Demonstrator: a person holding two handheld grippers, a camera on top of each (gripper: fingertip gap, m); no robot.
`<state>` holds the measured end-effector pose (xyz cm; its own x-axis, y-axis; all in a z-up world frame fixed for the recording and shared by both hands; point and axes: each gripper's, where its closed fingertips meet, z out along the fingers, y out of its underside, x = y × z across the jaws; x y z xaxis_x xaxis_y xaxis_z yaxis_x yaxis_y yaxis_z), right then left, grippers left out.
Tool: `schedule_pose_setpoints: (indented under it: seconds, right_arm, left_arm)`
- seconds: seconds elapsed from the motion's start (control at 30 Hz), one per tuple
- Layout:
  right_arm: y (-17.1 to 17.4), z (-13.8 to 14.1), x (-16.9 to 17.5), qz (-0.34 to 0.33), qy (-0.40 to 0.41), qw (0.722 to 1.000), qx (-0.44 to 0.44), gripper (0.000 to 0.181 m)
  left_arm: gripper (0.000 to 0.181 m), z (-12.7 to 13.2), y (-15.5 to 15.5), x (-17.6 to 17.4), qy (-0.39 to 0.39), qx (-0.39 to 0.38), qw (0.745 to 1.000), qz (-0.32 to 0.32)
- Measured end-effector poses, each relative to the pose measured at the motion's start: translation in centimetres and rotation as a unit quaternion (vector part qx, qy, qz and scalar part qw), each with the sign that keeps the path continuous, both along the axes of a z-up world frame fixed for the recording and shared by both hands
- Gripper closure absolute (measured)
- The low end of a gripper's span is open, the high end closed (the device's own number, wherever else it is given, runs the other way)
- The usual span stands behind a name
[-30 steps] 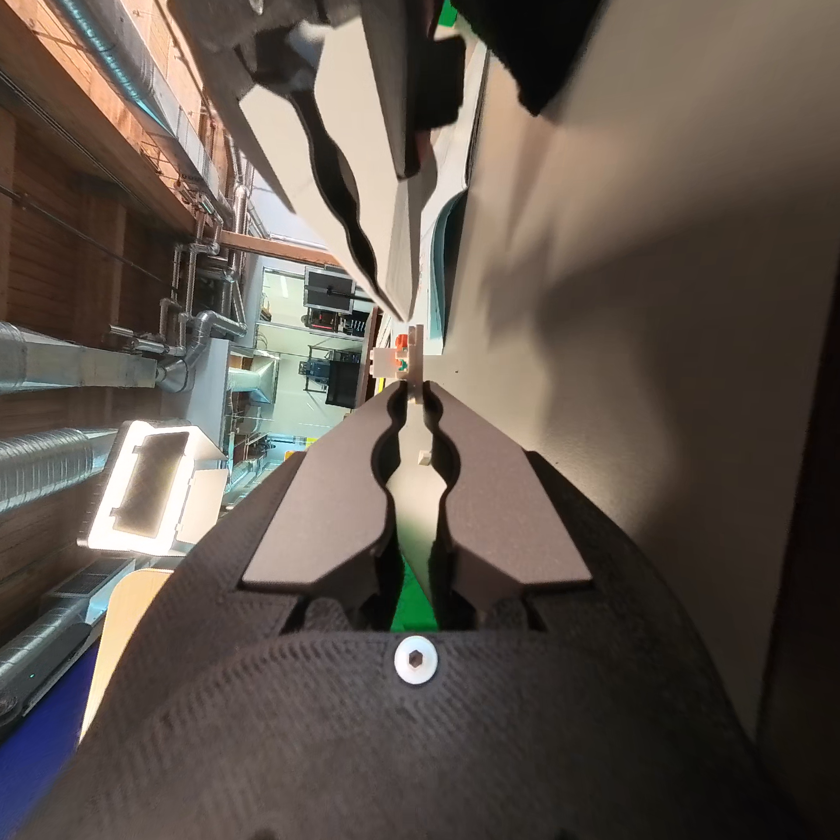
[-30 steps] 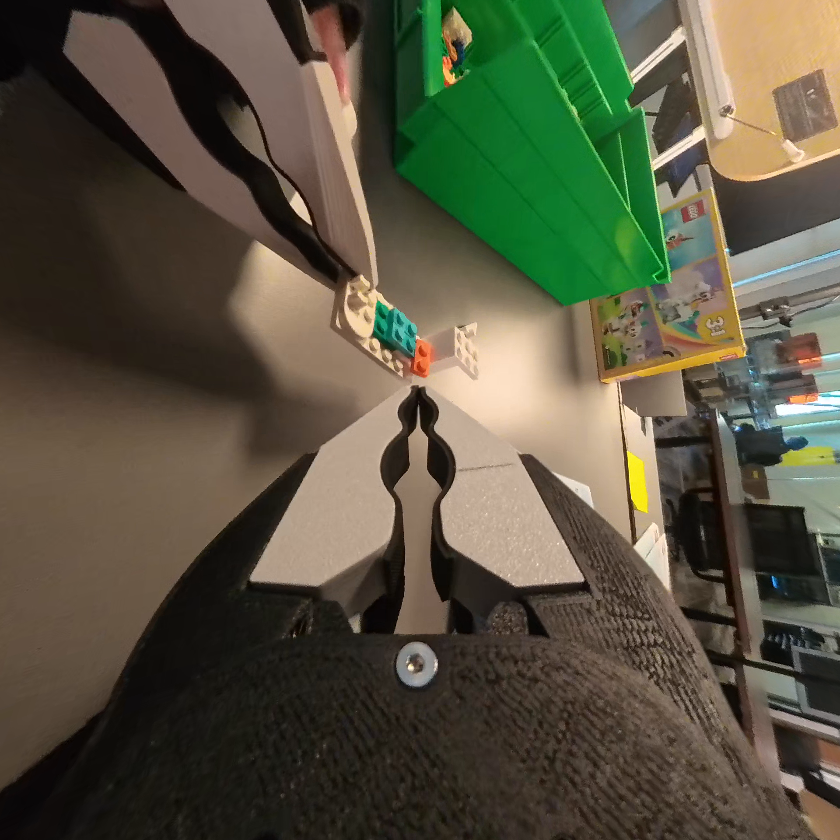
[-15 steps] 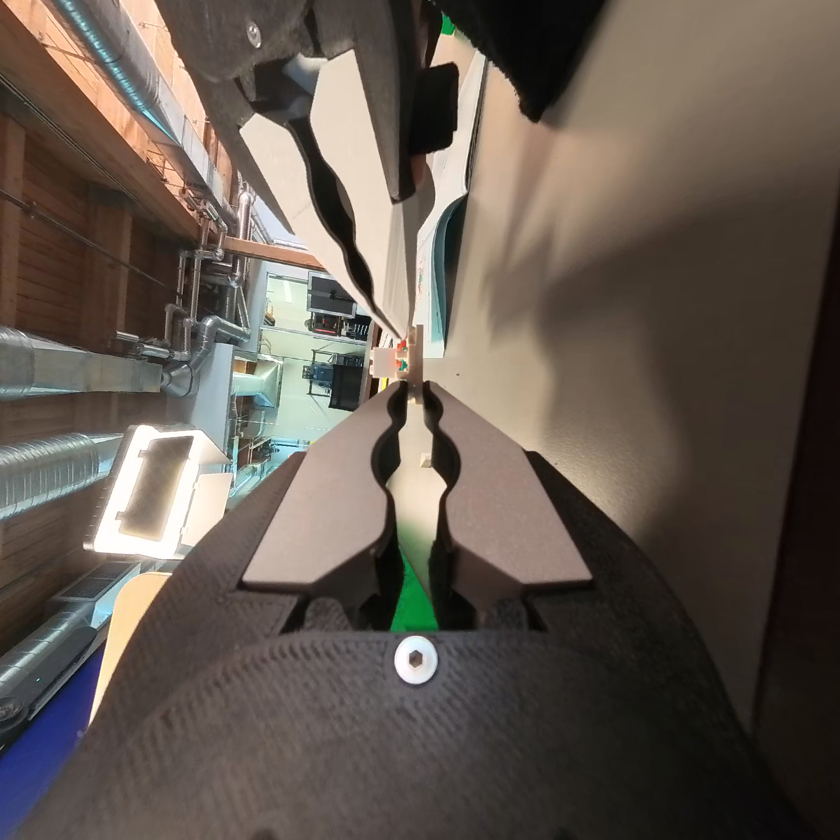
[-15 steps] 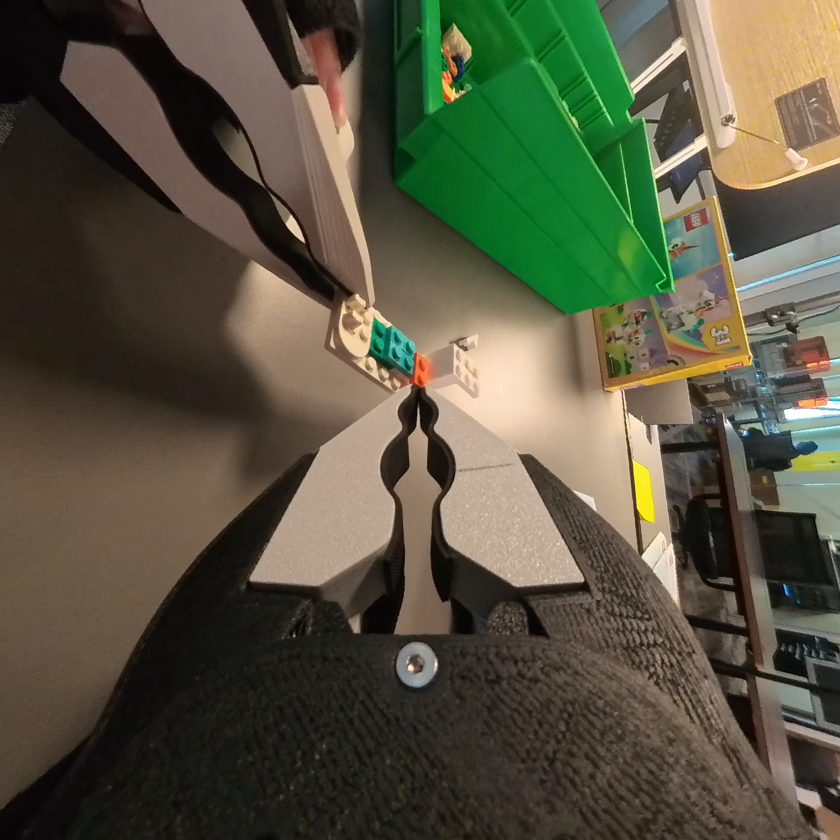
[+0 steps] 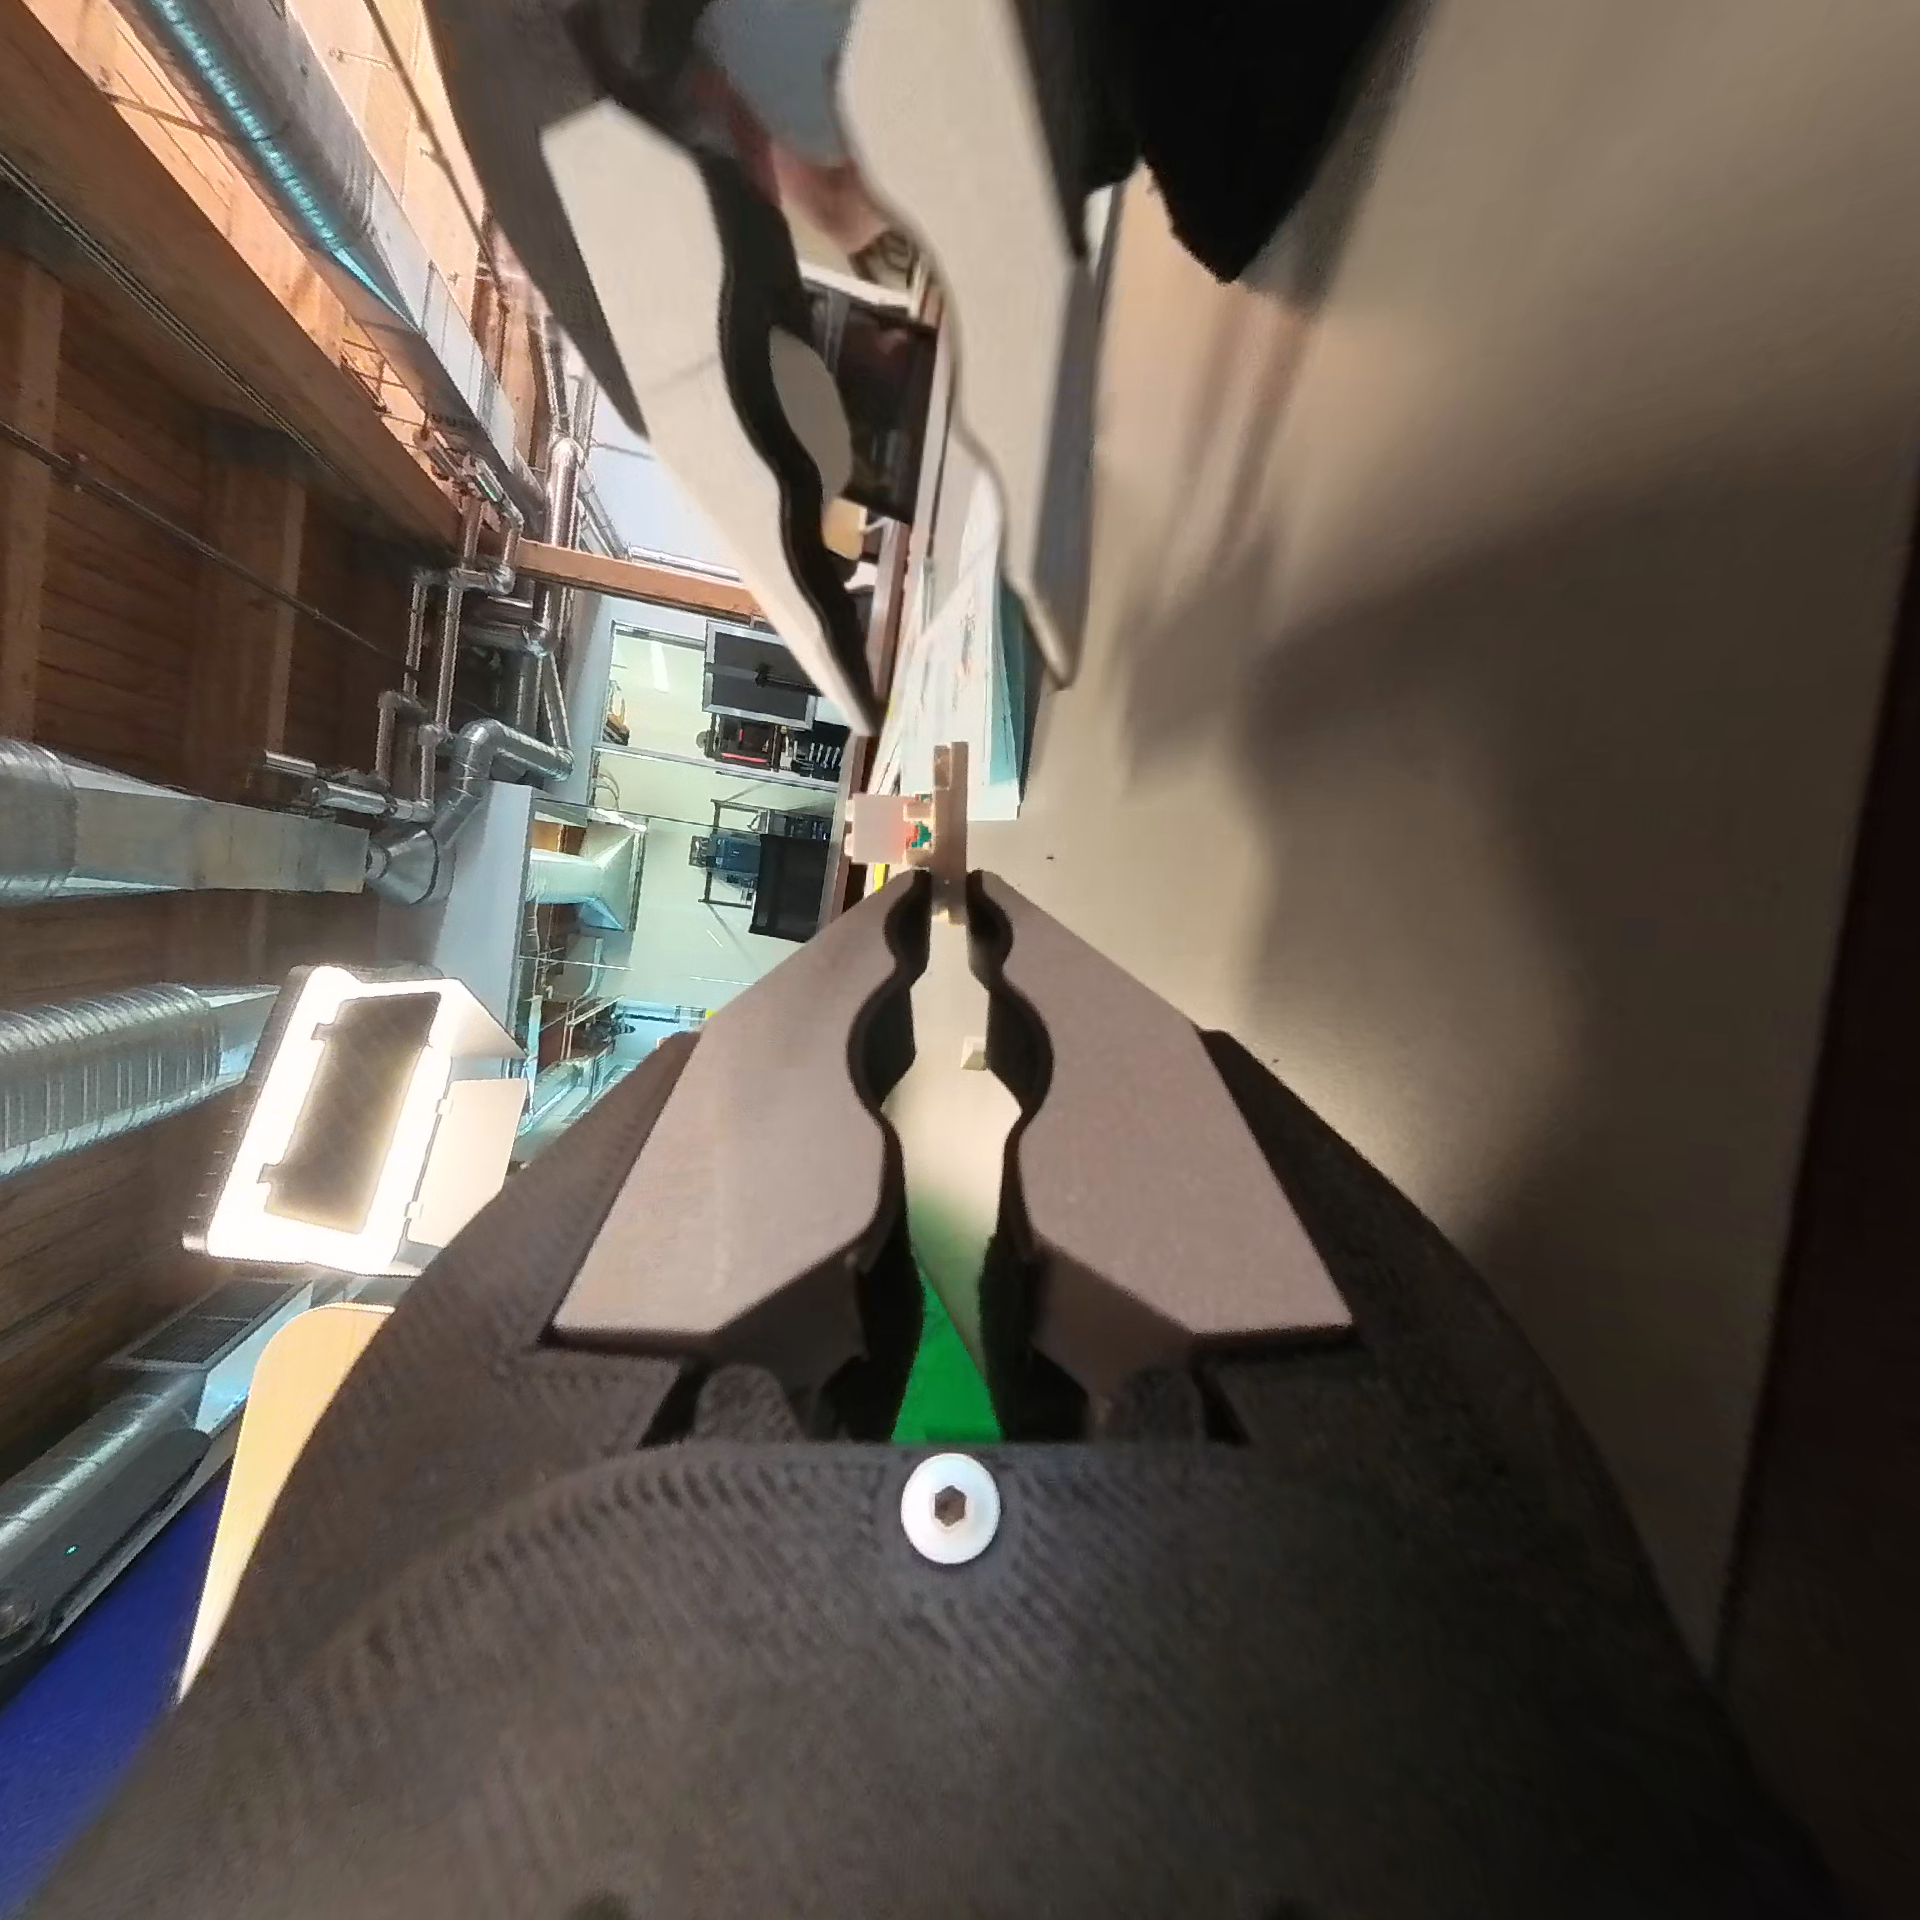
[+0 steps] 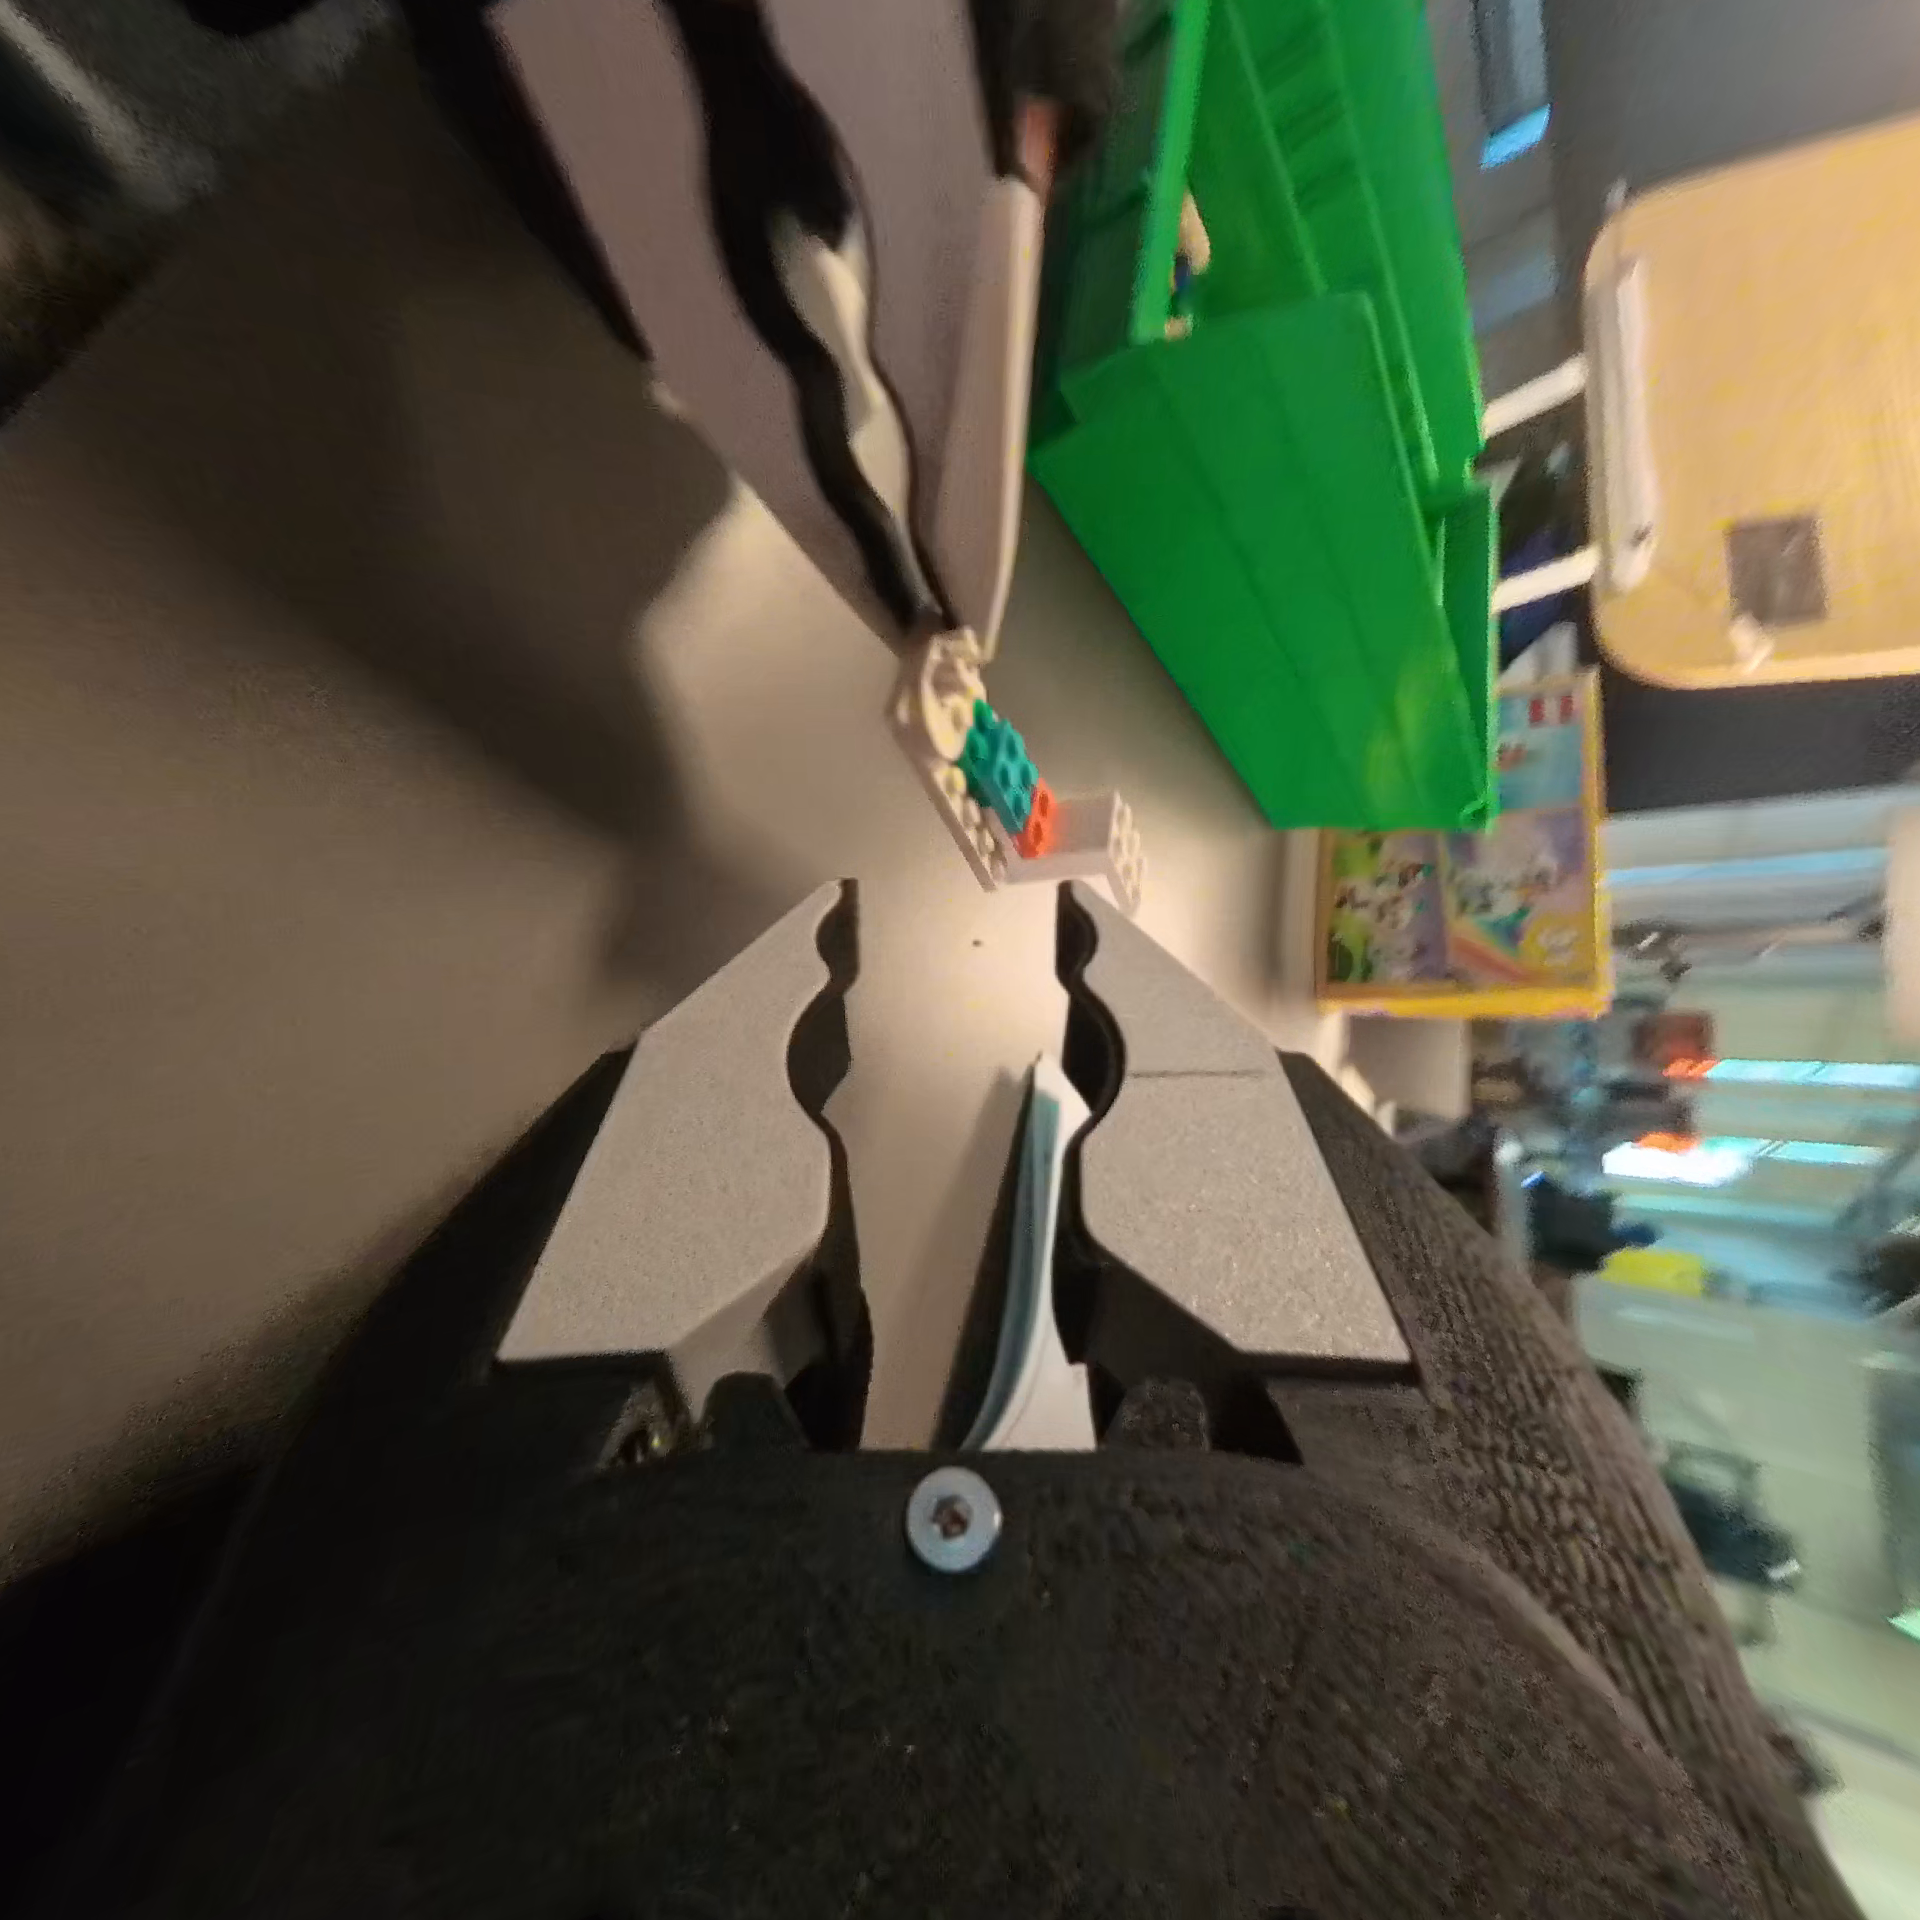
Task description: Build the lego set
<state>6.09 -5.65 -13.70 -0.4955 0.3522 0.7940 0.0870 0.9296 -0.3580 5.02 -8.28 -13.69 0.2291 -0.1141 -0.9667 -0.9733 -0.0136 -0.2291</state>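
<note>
A small lego assembly is held just above the grey table [image 6: 312, 727]: a white plate [image 6: 940, 717] carrying a teal brick [image 6: 997, 764], an orange brick [image 6: 1039, 821] and a white brick [image 6: 1101, 831]. My left gripper [image 5: 948, 883] is shut on the plate's edge [image 5: 951, 810]; it also shows in the right wrist view [image 6: 951, 623], coming in from above. My right gripper [image 6: 958, 894] is open and empty, its tips a short way short of the orange and white bricks. In the left wrist view it shows blurred at the top [image 5: 966, 665].
Green bins [image 6: 1278, 520] holding loose bricks stand along the table behind the assembly. A colourful lego box [image 6: 1455, 914] stands beside them. A booklet [image 6: 1039, 1195] lies under my right gripper. A tiny tan piece [image 5: 974, 1055] lies on the table under my left fingers.
My right gripper was shut with its tips against the orange brick; it has opened and drawn back a little. My left gripper still holds the plate.
</note>
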Motion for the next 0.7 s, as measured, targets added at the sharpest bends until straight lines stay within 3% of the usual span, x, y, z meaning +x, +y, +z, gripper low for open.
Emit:
schedule_pose_setpoints:
  seconds: [0.03, 0.27, 0.7]
  right_arm:
    - [-0.4, 0.0, 0.1, 0.018, 0.016, 0.999, 0.023, 0.141]
    - [-0.6, -0.1, -1.6, 0.015, 0.088, 0.992, 0.092, 0.139]
    - [-0.4, -0.1, -2.6, 0.003, 0.108, 0.99, 0.086, 0.167]
  left_arm:
    - [0.176, 0.0, 0.0, 0.0, 0.0, 0.001, 1.0, 0.0]
    - [0.176, 0.2, -0.1, 0.1, -0.004, 0.001, 1.0, -0.002]
    - [0.176, 0.3, -0.3, 0.4, -0.003, 0.004, 1.0, -0.014]
